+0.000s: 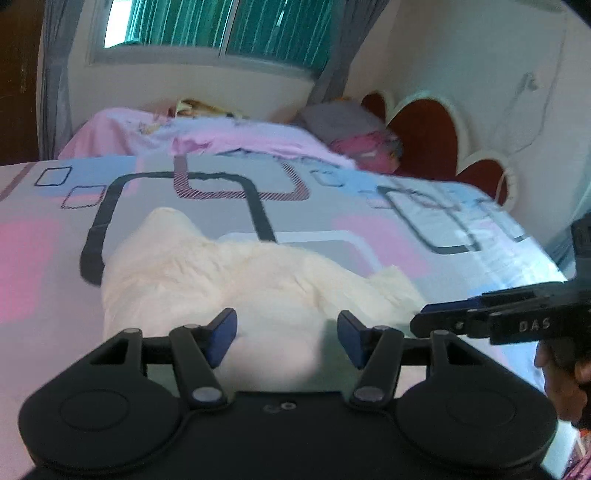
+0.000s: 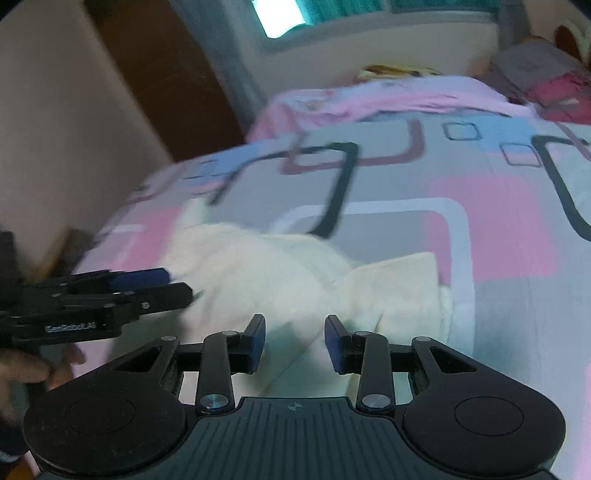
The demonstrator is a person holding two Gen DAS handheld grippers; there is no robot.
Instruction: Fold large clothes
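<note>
A cream fleece garment (image 1: 236, 284) lies bunched on a bed, on a bedsheet (image 1: 388, 229) printed with pink, blue and grey rounded squares. The left gripper (image 1: 287, 338) hangs just above the near edge of the cloth with its blue-padded fingers spread wide and nothing between them. The right gripper (image 2: 294, 341) hovers over the same bundle, jaws likewise apart and empty, beside a folded flap of the fleece. Each tool shows at the edge of the other's view, close alongside. Beyond the sheet, a pink blanket (image 1: 236, 138) and pillows (image 1: 354, 129) rest under a curtained window (image 1: 221, 29), though motion blur softens the details
</note>
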